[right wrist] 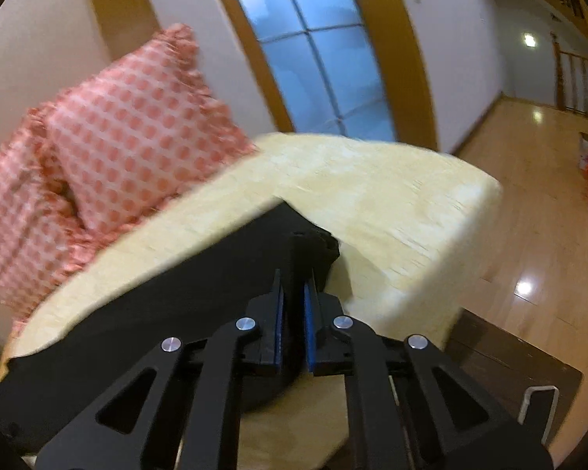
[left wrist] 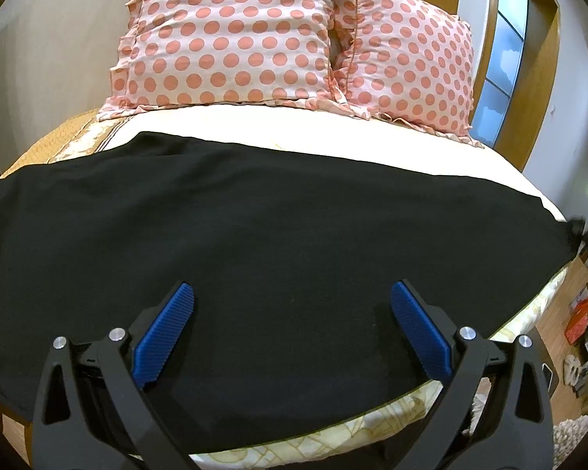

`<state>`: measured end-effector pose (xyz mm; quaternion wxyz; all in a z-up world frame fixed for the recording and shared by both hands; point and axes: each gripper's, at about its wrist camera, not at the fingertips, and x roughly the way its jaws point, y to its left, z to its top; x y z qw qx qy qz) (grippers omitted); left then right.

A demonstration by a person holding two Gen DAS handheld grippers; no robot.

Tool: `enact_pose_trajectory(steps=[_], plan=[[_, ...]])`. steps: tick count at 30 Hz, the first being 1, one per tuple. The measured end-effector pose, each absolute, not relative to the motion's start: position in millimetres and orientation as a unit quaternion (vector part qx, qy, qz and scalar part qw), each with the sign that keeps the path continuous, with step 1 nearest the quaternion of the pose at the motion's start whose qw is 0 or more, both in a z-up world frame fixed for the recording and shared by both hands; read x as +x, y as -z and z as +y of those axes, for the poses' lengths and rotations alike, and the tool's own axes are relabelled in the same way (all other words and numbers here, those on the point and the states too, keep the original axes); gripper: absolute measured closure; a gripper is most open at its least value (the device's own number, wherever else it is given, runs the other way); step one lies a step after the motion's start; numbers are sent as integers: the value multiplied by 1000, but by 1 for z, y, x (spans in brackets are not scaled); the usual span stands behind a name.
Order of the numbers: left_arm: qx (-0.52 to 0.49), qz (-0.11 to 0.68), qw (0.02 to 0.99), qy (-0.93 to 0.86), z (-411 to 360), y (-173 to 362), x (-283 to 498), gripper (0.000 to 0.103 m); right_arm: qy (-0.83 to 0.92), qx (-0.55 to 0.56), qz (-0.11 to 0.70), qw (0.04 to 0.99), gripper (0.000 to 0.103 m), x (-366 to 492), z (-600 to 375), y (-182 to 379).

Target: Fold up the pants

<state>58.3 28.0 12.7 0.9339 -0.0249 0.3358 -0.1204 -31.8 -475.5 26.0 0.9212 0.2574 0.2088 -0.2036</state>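
Because the right gripper [right wrist: 293,293] pinches only a small bunch of the black pants [left wrist: 254,235] at frame centre, the cloth could slip free if pulled hard. Its jaws are clamped on that fabric, while the left gripper [left wrist: 292,297] hovers spread wide, empty, over the pants on the bed [right wrist: 392,196].

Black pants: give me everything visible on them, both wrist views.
The black pants are plain, matte, soft-looking fabric, spread mostly flat across the cream bed cover, below two polka-dot pillows. Their near edge hangs over the bed's side. The right gripper is shut on a bunched end at the right; the left gripper hovers open above them.
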Motion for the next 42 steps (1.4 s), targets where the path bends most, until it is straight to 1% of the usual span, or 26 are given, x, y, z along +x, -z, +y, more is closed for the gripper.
enact_pose_trajectory(steps=[3, 6, 9, 12, 14, 17, 18, 20, 22, 26, 29, 30, 33, 36, 40, 42], plan=[[-22, 332, 936, 118, 27, -12, 58, 2, 138, 243, 181, 943, 94, -13, -446, -58], [-23, 333, 935, 120, 28, -12, 57, 2, 24, 214, 159, 964, 94, 18, -386, -94], [-26, 333, 935, 117, 29, -11, 57, 2, -91, 193, 163, 963, 94, 45, -322, -109], [-30, 333, 936, 114, 29, -12, 57, 2, -210, 165, 206, 941, 95, 70, -244, -102], [-34, 336, 934, 115, 31, -13, 56, 2, -280, 129, 265, 914, 95, 83, -184, -76], [-45, 340, 932, 119, 38, -16, 51, 2, -307, 101, 344, 882, 95, 93, -140, -34], [-49, 340, 932, 118, 42, -17, 49, 2, -306, 107, 367, 872, 95, 97, -134, -20], [-55, 334, 935, 109, 51, -21, 44, 2, -307, 129, 373, 866, 95, 100, -136, -14], [-66, 323, 939, 100, 64, -26, 40, 2, -314, 145, 357, 868, 95, 100, -141, -23], [-95, 302, 946, 74, 90, -38, 40, 2, -338, 133, 342, 867, 95, 95, -131, -34], [-115, 291, 949, 50, 106, -43, 40, 2, -354, 161, 321, 863, 95, 93, -130, -39], [-119, 287, 949, 44, 110, -44, 39, 2, -363, 157, 315, 862, 95, 91, -125, -41], [-125, 282, 951, 24, 121, -46, 37, 2, -384, 101, 329, 857, 95, 79, -100, -35], [-129, 279, 951, 1, 132, -47, 35, 2, -402, 90, 326, 851, 95, 67, -88, -32], [-134, 275, 952, -19, 142, -48, 32, 2, -392, 54, 342, 852, 94, 65, -79, -20], [-132, 271, 953, -32, 148, -50, 29, 2, -390, 35, 344, 853, 91, 61, -75, -18]])
